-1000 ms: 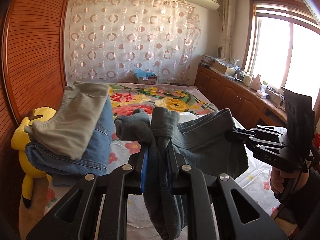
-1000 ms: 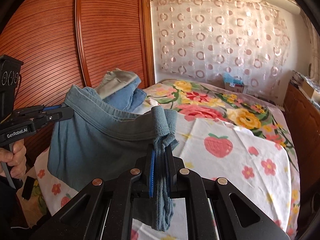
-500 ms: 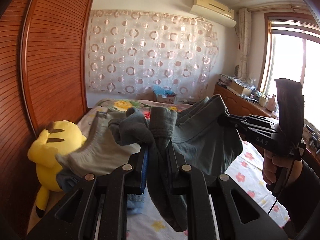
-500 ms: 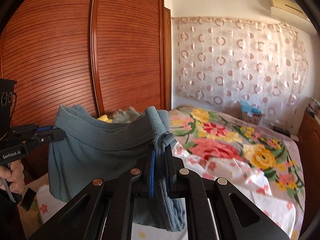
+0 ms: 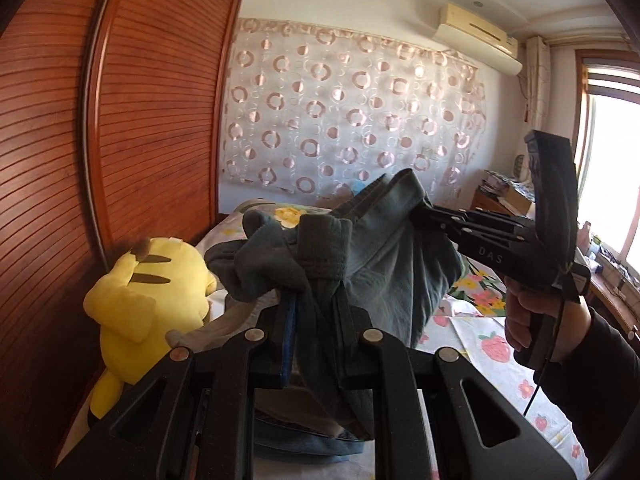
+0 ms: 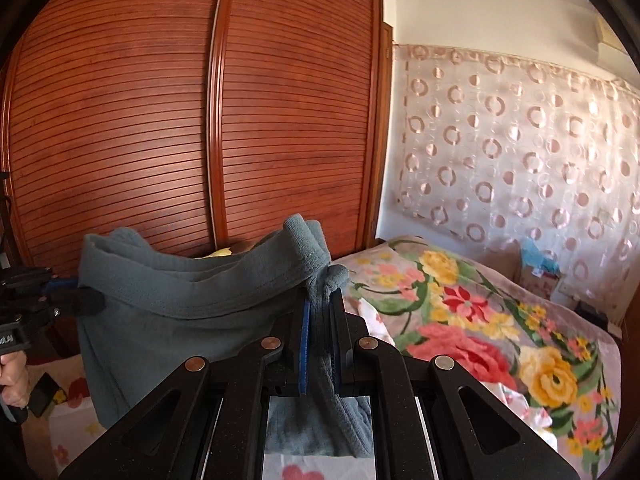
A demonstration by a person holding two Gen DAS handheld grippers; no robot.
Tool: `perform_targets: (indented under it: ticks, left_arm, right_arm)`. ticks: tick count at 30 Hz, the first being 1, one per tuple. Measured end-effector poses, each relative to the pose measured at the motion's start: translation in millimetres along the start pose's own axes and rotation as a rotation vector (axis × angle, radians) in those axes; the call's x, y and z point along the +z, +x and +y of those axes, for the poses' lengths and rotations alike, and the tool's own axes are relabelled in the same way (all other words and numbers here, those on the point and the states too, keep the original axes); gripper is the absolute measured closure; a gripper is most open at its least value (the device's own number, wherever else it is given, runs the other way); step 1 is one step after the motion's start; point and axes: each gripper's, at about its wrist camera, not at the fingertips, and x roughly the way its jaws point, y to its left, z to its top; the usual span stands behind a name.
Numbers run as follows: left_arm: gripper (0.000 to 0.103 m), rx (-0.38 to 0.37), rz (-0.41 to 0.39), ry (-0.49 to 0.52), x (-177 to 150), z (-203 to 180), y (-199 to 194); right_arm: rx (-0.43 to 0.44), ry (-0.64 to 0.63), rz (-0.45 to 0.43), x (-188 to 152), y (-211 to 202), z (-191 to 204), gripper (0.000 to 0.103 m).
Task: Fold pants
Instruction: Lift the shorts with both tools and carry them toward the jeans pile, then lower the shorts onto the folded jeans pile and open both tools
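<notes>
Left tongs (image 5: 314, 304): clamped tight on a bunched corner of the waistband of the pants (image 5: 384, 256), cloth spilling out both above and below the pads.
Right tongs (image 6: 320, 304): pinched shut on the other end of that waistband, a knot of grey-blue fabric poking up over the fingertips.
Pants: in the air between the two tongs, waistband stretched across with a sag in the middle, the rest hanging down in front of the wooden wardrobe doors (image 6: 160, 128).
Cross-view: from the left wrist, the right tongs come in from the right edge, biting the far corner of the cloth, a person's hand (image 5: 532, 320) wrapped round the handle below.
Bed (image 6: 472, 320): under and beyond the pants, covered in a flowered blanket and a strawberry-print sheet.
Plush toy (image 5: 148, 300): yellow, against the wardrobe at the bed's left side, just beside the hanging cloth in the left wrist view.
Folded clothes (image 5: 296, 440): a stack partly hidden behind the left tongs, denim at the bottom.
Backdrop: ring-patterned curtain (image 5: 352, 120) on the far wall, air conditioner (image 5: 476, 40) up high.
</notes>
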Motion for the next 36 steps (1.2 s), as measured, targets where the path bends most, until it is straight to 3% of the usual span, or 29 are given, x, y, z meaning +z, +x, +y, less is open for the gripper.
perform_targets:
  ticks: [7,15,16,19,25,32,36]
  left_arm:
    - [0.086,0.068,0.028,-0.051,-10,29,15]
    - [0.086,0.096,0.088,-0.084,-29,44,33]
    - [0.086,0.097,0.091,-0.088,-30,44,34]
    - [0.083,0.098,0.098,-0.094,-32,45,34]
    - [0.052,0.107,0.054,-0.089,-23,45,21]
    - [0.051,0.102,0.054,-0.020,-17,31,22]
    - [0.051,0.111,0.119,-0.008,-30,29,36]
  right_arm:
    - [0.101,-0.033,0.037,16,55,-10,0.095]
    - [0.098,-0.022,0.101,1,100,-18,0.095]
    - [0.099,-0.013,0.112,-1,102,-21,0.089]
    - [0.032,-0.007,0.117,1,100,-23,0.062]
    - [-0.002,0.042,0.067,7,65,-38,0.061]
    - [0.082,0.050,0.085,-7,41,-42,0.065]
    - [0.071,0.023,0.139,-16,49,-48,0.068]
